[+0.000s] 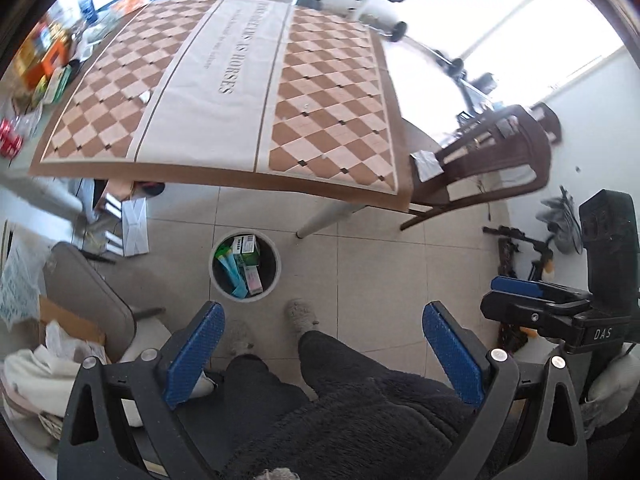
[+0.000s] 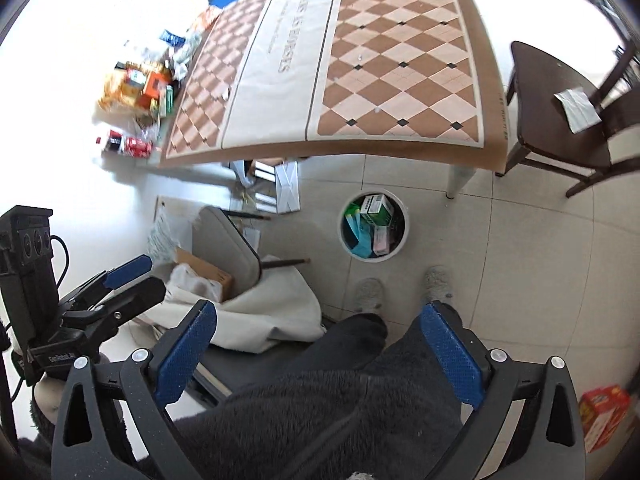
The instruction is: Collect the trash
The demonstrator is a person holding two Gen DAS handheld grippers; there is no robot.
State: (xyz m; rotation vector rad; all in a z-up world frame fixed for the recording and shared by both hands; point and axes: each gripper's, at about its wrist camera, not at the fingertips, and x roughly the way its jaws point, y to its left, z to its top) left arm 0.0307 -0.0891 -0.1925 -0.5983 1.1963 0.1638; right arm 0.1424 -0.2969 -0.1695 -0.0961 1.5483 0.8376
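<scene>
A round white trash bin (image 1: 276,258) stands on the tiled floor by the table leg, holding several boxes and packets; it also shows in the right wrist view (image 2: 405,216). My left gripper (image 1: 324,330) is open and empty, held above my lap and well short of the bin. My right gripper (image 2: 320,332) is open and empty too, also above my lap. Each gripper shows in the other's view, the right one (image 1: 516,286) and the left one (image 2: 128,272). A small pale scrap (image 1: 145,97) lies on the checkered tablecloth (image 1: 332,100).
Boxes, packets and a red can (image 1: 10,138) crowd the table's left end (image 2: 136,84). A dark wooden chair (image 2: 560,120) with a folded paper on its seat stands to the right. A grey chair (image 1: 88,296), cardboard and cloth lie on the left. My slippered feet (image 1: 300,314) are near the bin.
</scene>
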